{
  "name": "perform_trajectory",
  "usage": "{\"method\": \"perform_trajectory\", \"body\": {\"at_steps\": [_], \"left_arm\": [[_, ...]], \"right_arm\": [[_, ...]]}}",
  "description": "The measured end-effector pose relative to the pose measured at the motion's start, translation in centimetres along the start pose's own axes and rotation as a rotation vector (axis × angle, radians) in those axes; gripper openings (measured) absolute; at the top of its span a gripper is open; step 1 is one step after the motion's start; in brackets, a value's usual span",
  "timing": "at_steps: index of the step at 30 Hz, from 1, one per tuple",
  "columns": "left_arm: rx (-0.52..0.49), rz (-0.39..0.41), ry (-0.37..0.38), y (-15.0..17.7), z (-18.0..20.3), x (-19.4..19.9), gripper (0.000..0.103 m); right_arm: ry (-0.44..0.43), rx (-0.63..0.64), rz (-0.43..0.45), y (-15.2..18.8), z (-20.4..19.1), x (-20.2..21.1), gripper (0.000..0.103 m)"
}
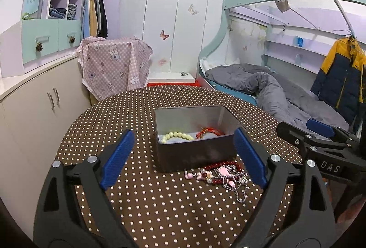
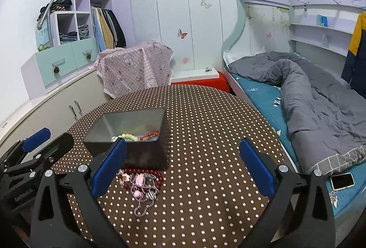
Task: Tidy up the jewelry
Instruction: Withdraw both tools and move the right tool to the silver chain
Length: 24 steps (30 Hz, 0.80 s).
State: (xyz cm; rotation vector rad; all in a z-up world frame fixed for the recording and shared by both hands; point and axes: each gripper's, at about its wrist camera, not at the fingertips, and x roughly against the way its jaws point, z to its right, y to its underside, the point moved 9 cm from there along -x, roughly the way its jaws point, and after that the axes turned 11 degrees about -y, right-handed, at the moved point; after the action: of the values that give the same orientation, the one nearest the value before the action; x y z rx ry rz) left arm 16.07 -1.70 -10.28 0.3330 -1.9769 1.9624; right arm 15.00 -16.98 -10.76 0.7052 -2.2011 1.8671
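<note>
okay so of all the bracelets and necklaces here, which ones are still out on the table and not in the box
The tangled pile of dark red beads, pink charms and silver chain, lying on the dotted tablecloth just in front of the box. The pale green bead bracelet and red bracelet are inside it.

Grey duvet (image 2: 320, 110) on bed, phone (image 2: 342, 181) at its edge, pink cloth (image 1: 114, 64)

One round table (image 1: 160, 213), one open box (image 1: 196, 154) on it; two bracelets inside, one pale bead bracelet (image 1: 176, 135) and one red bracelet (image 1: 209, 132); one tangled heap of jewelry (image 1: 225, 175), pieces too knotted to count; one phone (image 2: 342, 181) on one bed (image 2: 258, 90)
</note>
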Motion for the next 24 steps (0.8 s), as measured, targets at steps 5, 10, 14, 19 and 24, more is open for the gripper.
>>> {"method": "perform_trajectory", "body": {"at_steps": [5,10,14,19,24], "left_arm": [[0.004,-0.029,0.004,1.1,-0.4,0.1,0.090],[0.014,-0.069,0.013,2.3,-1.0,-0.2,0.091],[0.014,-0.098,0.004,3.2,-1.5,-0.6,0.091],[0.019,-0.131,0.003,4.3,-1.9,-1.1,0.091],[0.023,-0.160,0.011,5.1,-2.0,-1.6,0.091]], "right_arm": [[0.005,-0.003,-0.026,1.1,0.2,0.1,0.095],[0.001,0.000,-0.068,2.5,-0.1,-0.4,0.095],[-0.008,0.014,-0.103,3.6,-0.5,-1.0,0.095],[0.002,0.019,-0.150,4.8,-0.8,-2.0,0.095],[0.007,0.055,-0.186,5.7,-1.6,-3.1,0.095]]}}
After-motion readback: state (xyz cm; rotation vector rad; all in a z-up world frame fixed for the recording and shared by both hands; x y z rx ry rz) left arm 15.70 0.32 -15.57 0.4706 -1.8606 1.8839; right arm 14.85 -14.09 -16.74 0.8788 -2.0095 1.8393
